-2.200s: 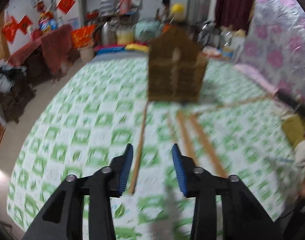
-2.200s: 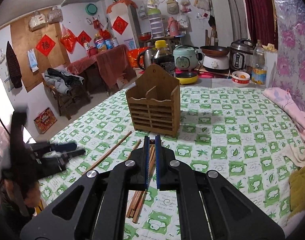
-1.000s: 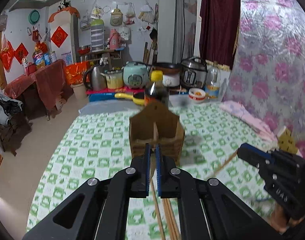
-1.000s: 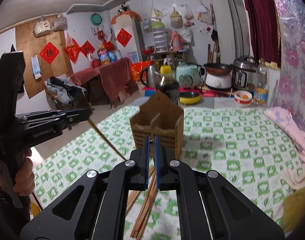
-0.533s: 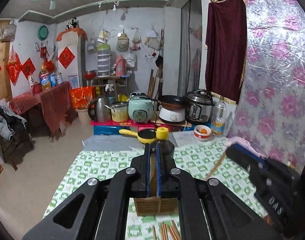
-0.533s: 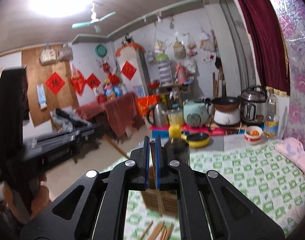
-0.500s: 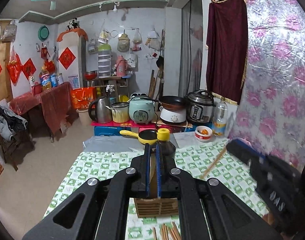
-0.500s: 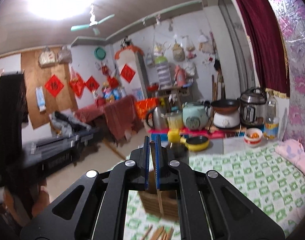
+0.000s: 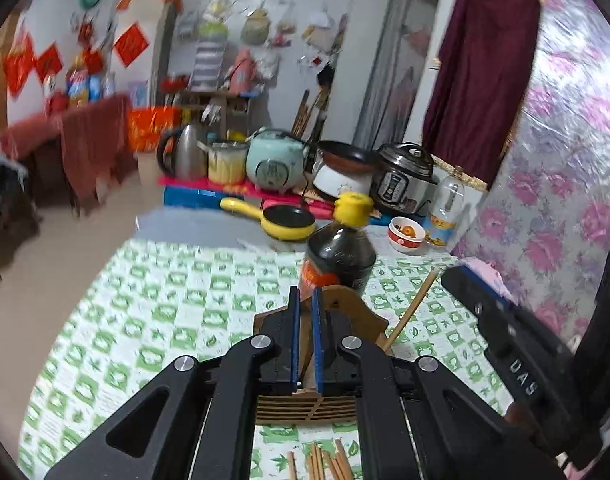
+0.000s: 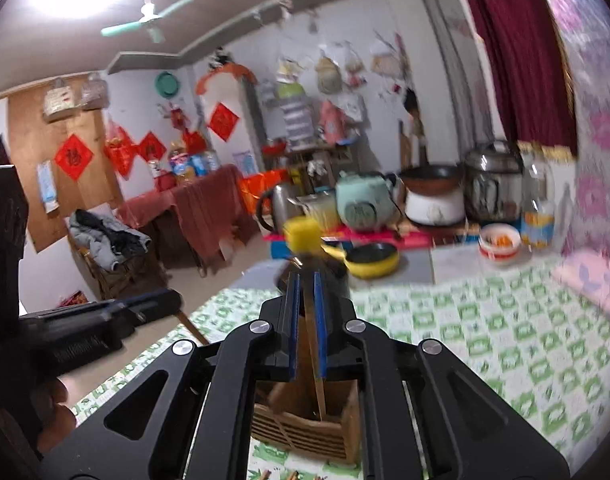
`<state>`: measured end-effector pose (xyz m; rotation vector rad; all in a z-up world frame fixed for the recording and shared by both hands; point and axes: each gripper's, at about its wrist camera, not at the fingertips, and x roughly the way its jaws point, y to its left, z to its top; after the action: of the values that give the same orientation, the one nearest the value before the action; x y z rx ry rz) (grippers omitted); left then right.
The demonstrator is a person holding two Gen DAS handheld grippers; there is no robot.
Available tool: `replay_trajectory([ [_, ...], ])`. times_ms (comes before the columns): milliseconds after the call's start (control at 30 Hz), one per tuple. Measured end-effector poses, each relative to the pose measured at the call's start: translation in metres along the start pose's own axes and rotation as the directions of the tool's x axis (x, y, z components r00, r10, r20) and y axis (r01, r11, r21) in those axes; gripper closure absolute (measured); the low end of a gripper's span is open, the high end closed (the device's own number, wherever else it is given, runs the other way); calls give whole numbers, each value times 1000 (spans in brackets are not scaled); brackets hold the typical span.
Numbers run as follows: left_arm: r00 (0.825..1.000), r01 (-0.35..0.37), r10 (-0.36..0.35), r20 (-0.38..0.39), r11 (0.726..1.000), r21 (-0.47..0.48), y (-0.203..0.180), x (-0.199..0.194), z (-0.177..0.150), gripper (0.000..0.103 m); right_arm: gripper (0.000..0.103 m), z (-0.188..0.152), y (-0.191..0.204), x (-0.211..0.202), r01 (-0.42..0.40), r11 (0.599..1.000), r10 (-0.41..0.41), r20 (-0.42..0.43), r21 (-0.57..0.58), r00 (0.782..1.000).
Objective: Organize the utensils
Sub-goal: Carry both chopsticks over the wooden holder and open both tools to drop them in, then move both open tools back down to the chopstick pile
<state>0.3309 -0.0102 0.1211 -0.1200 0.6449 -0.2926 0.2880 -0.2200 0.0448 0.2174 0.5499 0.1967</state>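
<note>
A slatted wooden utensil holder [image 9: 305,410] [image 10: 305,428] stands on the green-checked tablecloth [image 9: 165,320], right below both grippers. My left gripper [image 9: 304,336] is shut on a chopstick [image 9: 305,344] that hangs down over the holder. My right gripper [image 10: 305,328] is shut on another chopstick [image 10: 317,376] whose lower end is inside the holder. In the left wrist view the right gripper [image 9: 505,344] shows at the right, its chopstick [image 9: 409,312] slanting into the holder. Several loose chopsticks [image 9: 321,464] lie on the cloth in front.
A dark sauce bottle with a yellow cap [image 9: 341,256] stands just behind the holder. A yellow pan [image 9: 285,220], bowl [image 9: 405,232], cookers and a kettle [image 9: 185,156] sit beyond the table's far edge. A pink cloth [image 10: 593,280] lies at the right.
Both grippers have come down toward the holder with their chopsticks since half a second ago. Earlier the left gripper was open over chopsticks lying on the table and then shut on one.
</note>
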Motion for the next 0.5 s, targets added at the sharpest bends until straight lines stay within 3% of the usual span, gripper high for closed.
replay_trajectory([
  [67, 1000, -14, 13, -6, 1000, -6, 3, 1, -2, 81, 91, -1, -5, -1, -7, 1000, 7, 0, 26, 1000],
  [133, 998, -51, 51, 20, 999, -16, 5, -4, -3, 33, 82, -1, -11, -6, -11, 999, 11, -1, 44, 1000],
  [267, 992, -99, 99, 75, 995, 1, 2, -17, -3, 24, 70, 2, -15, -19, 17, 999, -19, 34, 39, 999],
  [367, 989, -120, 119, 91, 993, 6, -1, -20, -2, 16, 57, 3, -15, -30, 26, 999, -29, 63, 43, 998],
  [433, 985, -141, 140, 104, 990, 6, -2, -23, -3, 12, 40, 3, -13, -37, 32, 998, -36, 80, 50, 996],
  [500, 982, -158, 156, 108, 987, 8, -3, -25, -4, 10, 34, 2, -10, -45, 46, 998, -50, 94, 42, 994],
])
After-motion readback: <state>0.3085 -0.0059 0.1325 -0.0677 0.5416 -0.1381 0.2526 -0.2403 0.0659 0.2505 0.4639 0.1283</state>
